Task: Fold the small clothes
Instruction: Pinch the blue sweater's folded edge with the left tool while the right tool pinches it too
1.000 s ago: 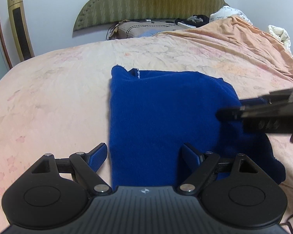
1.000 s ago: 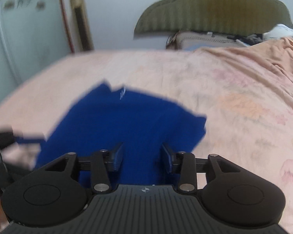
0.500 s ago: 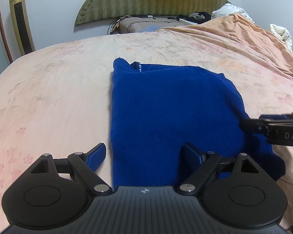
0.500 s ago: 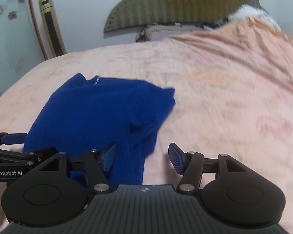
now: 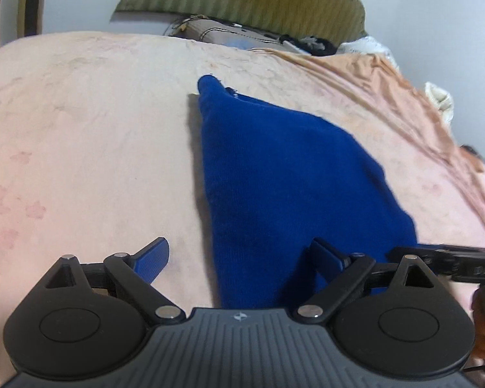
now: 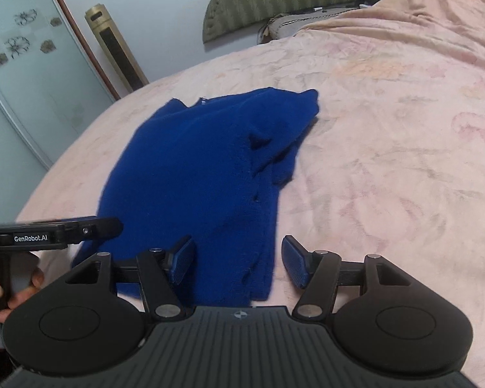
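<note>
- On the bed (image 6: pixel 388 148), the blue sweater (image 6: pixel 194 174) lies partly folded lengthwise, so its near hem faces me.
- Left gripper (image 5: pixel 242 260), spread, straddles the hem's left corner.
- Right gripper (image 6: pixel 237 263), spread, straddles the right corner, probably for the next fold.

White lettering "GenRobot.AI" stands on the black side of the left gripper (image 6: pixel 58 231), seen from the right wrist view. On the right gripper (image 5: pixel 449 263), blurred letters perhaps read "DAS".
</note>
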`<state>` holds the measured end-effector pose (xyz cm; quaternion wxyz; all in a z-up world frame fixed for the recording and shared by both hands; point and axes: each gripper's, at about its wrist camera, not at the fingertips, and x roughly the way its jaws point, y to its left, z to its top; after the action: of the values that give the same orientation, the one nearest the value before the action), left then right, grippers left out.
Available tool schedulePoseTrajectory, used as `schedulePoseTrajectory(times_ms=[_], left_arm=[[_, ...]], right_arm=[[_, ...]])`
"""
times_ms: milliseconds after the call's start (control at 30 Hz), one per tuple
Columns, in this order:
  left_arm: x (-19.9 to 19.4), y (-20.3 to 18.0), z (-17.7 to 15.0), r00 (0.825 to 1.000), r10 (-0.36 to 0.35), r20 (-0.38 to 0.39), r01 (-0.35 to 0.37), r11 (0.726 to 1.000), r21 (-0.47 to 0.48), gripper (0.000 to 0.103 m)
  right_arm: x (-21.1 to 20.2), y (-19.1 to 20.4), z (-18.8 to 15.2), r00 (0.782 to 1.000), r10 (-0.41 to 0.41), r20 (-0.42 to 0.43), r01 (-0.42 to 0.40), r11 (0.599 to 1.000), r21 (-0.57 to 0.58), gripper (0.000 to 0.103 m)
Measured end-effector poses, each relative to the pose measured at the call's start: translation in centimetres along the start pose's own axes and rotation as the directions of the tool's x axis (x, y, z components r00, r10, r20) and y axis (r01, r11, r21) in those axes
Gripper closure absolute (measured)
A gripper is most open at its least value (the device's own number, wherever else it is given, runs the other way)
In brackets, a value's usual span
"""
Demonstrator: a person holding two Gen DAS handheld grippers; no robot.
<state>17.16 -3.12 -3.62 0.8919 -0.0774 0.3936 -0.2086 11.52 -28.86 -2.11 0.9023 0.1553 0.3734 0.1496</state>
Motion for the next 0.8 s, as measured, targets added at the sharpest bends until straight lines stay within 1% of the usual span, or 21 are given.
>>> schedulePoseTrajectory(times_ms=[33, 67, 133, 167, 233, 267, 300, 333, 400, 467, 500, 567, 633, 700, 733, 767, 800], left_arm=[[0.1, 0.0, 0.0, 1.0, -0.014, 0.0, 0.014, 1.0, 0.003, 0.009], [0.1, -0.2, -0.1, 1.0, -0.02, 0.001, 0.02, 1.0, 0.008, 0.014], [0.0, -0.7, 0.3, 0.999, -0.038, -0.002, 0.038, 0.998, 0.054, 0.017], [0.0, -0.9, 0.6, 0.999, -0.039, 0.008, 0.038, 0.996, 0.076, 0.017], [-0.1, -1.1, 1.8, 0.999, -0.02, 0.043, 0.016, 0.995, 0.099, 0.016], [0.1, -0.9, 2.6, 0.998, -0.024, 0.051, 0.019, 0.995, 0.097, 0.016], [0.5, -0.5, 3.4, 0.998, -0.042, 0.052, 0.037, 0.996, 0.087, 0.016], [1.3, 0.0, 4.2, 0.997, -0.066, 0.041, 0.064, 0.996, 0.063, 0.016], [3.1, 1.4, 5.7, 0.993, -0.116, -0.005, 0.115, 0.993, -0.022, 0.016], [4.8, 2.6, 6.5, 0.986, -0.165, -0.031, 0.161, 0.982, -0.102, 0.016], [5.7, 3.2, 6.9, 0.983, -0.179, -0.034, 0.173, 0.975, -0.141, 0.016], [7.0, 3.9, 7.3, 0.976, -0.215, -0.022, 0.207, 0.96, -0.189, 0.017], [8.1, 4.4, 8.1, 0.97, -0.243, 0.0, 0.237, 0.945, -0.225, 0.017], [9.1, 4.7, 8.9, 0.966, -0.257, 0.004, 0.25, 0.936, -0.247, 0.018], [9.5, 4.8, 9.2, 0.967, -0.255, 0.007, 0.248, 0.933, -0.259, 0.029], [10.0, 4.8, 9.6, 0.968, -0.251, 0.003, 0.242, 0.933, -0.266, 0.048], [10.5, 4.8, 9.9, 0.969, -0.248, -0.01, 0.236, 0.935, -0.265, 0.056]], right_arm=[[0.2, 0.3, -0.1, 1.0, 0.0, -0.004, 0.0, 1.0, -0.005, 0.061], [0.3, 0.4, 0.0, 1.0, -0.01, -0.004, 0.01, 1.0, -0.011, 0.07], [0.3, 0.7, 0.1, 1.0, -0.018, -0.006, 0.018, 0.999, -0.033, 0.071], [0.4, 0.5, 0.4, 1.0, -0.016, -0.005, 0.016, 0.999, -0.037, 0.068], [0.5, -0.2, 1.4, 0.999, -0.033, 0.002, 0.033, 0.999, -0.023, 0.053], [0.8, -0.7, 1.9, 0.999, -0.04, 0.011, 0.04, 0.999, -0.015, 0.039], [1.1, -1.2, 2.7, 0.999, -0.037, 0.025, 0.037, 0.999, -0.014, 0.034], [1.7, -1.7, 3.3, 0.999, -0.027, 0.03, 0.028, 1.0, -0.011, 0.035], [3.2, -2.8, 4.7, 1.0, 0.014, 0.017, -0.014, 1.0, 0.025, 0.035], [4.4, -3.7, 5.7, 0.998, 0.061, 0.03, -0.063, 0.996, 0.056, 0.036], [5.1, -4.1, 6.3, 0.996, 0.084, 0.033, -0.086, 0.994, 0.071, 0.037], [6.2, -4.5, 7.2, 0.993, 0.11, 0.046, -0.114, 0.99, 0.085, 0.04], [7.3, -5.1, 8.1, 0.989, 0.141, 0.056, -0.146, 0.984, 0.101, 0.042], [8.4, -5.4, 9.0, 0.983, 0.169, 0.065, -0.177, 0.977, 0.123, 0.046], [9.0, -5.6, 9.4, 0.98, 0.185, 0.068, -0.193, 0.971, 0.14, 0.047], [9.6, -5.7, 9.7, 0.978, 0.195, 0.067, -0.204, 0.968, 0.149, 0.052], [10.1, -5.6, 10.0, 0.978, 0.199, 0.064, -0.206, 0.968, 0.145, 0.061]])
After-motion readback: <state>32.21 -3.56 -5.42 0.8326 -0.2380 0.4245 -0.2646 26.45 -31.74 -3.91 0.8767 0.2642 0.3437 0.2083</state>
